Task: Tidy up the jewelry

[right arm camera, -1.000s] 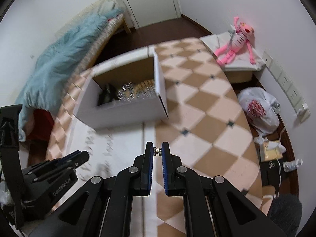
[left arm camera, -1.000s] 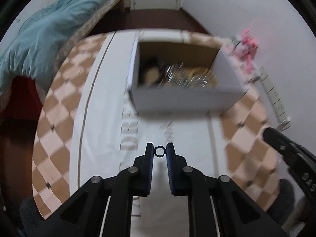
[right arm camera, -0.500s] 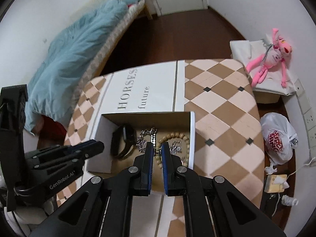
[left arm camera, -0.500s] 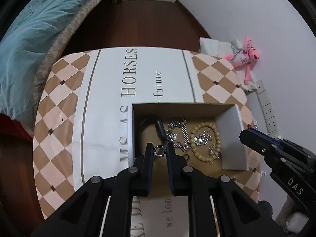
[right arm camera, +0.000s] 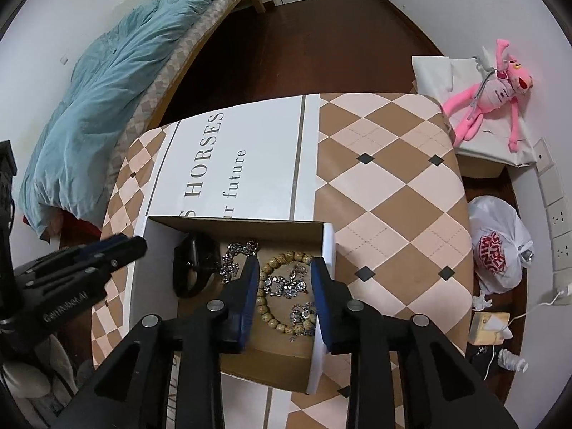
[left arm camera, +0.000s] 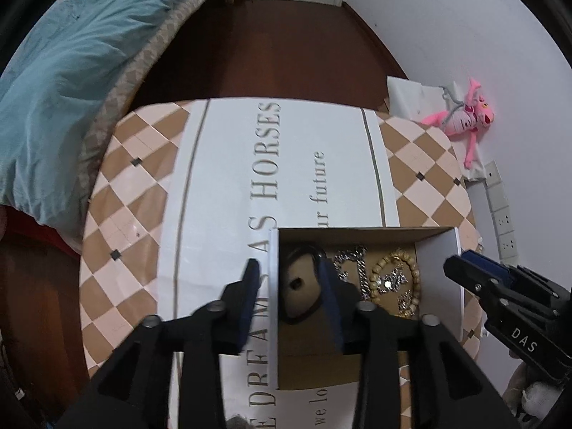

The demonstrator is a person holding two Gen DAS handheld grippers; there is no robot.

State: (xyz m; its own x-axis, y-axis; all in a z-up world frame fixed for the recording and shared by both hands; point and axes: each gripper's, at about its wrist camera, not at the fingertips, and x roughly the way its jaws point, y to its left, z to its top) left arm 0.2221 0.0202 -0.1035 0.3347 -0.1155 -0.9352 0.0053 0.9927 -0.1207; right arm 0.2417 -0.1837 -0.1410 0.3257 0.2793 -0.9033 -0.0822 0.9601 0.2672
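A white cardboard box (left arm camera: 274,286) (right arm camera: 329,246) with a brown inside stands on the table. It holds a black watch (left arm camera: 304,286) (right arm camera: 189,268), a silver chain (left arm camera: 352,268) (right arm camera: 232,261), a wooden bead bracelet (left arm camera: 411,271) (right arm camera: 268,307) and sparkly pieces (right arm camera: 286,284). A small ring (left arm camera: 296,283) lies inside the watch band. My left gripper (left arm camera: 287,286) is open and empty above the box's left wall. My right gripper (right arm camera: 285,282) is open and empty above the bracelet.
The table has a tan and pink checkered cover (right arm camera: 393,193) and a white lettered runner (left arm camera: 286,164). A bed with a teal blanket (left arm camera: 64,71) lies to the left. A pink plush toy (right arm camera: 497,82), a plastic bag (right arm camera: 500,246) and wall sockets (left arm camera: 500,214) are on the right.
Both grippers opened over the box. The left let go of a small ring, which now lies in the box; the right let go of a small piece.
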